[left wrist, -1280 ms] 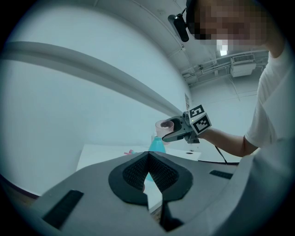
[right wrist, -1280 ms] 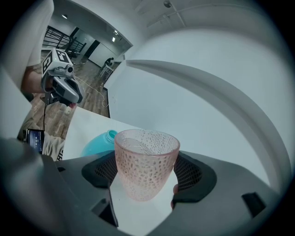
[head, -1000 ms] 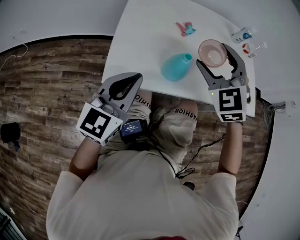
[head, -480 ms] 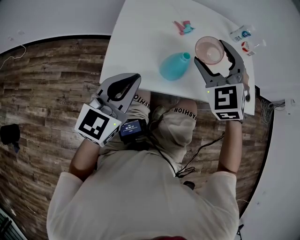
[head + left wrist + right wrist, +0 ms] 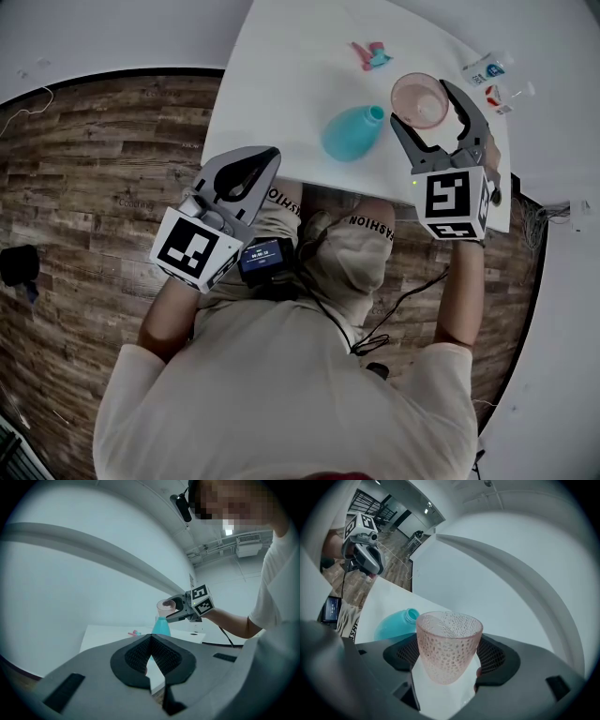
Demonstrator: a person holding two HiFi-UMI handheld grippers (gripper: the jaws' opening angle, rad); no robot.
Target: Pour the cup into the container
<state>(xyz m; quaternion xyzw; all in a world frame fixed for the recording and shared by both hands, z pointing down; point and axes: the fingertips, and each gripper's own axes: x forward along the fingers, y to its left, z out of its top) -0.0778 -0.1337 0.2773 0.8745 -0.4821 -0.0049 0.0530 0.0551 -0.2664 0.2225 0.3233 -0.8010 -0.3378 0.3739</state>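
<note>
Left gripper: Your left gripper [image 5: 267,159] hangs over the floor, just off the near edge of the table [image 5: 281,84]. Its jaws are pressed together and there is nothing between them.

Right gripper: Your right gripper [image 5: 422,105] is clamped on the cup [image 5: 449,639], one jaw on each side of the wall.

Cup: It is pink and see-through, with a dimpled surface. It is wide at the rim and narrow at the base. It sits upright in the jaws, lifted off the table. I cannot make out what is inside.

Hold: The ribbed pads [image 5: 492,656] meet the cup around the middle and lower part of the wall. I think this is a good place, because the taper stops the cup from sliding down through the jaws.

Handling: The cup looks light and thin, probably stiff plastic or glass. Press only as much as you need, because a hard squeeze may bend or crack it. The dimples should help the pads against slipping when you tip it.

Container: The teal container [image 5: 352,131] stands on the table, just beside the cup on its left. It has a round body and a narrow open neck [image 5: 375,114].

Pour: The cup's rim is much wider than that neck. In my judgement you should bring the rim over the opening and tip slowly, otherwise the contents can miss it.

Far side: A small pink and teal thing [image 5: 371,56] and some small packets [image 5: 483,70] lie further back, well apart from the pouring spot.
</note>
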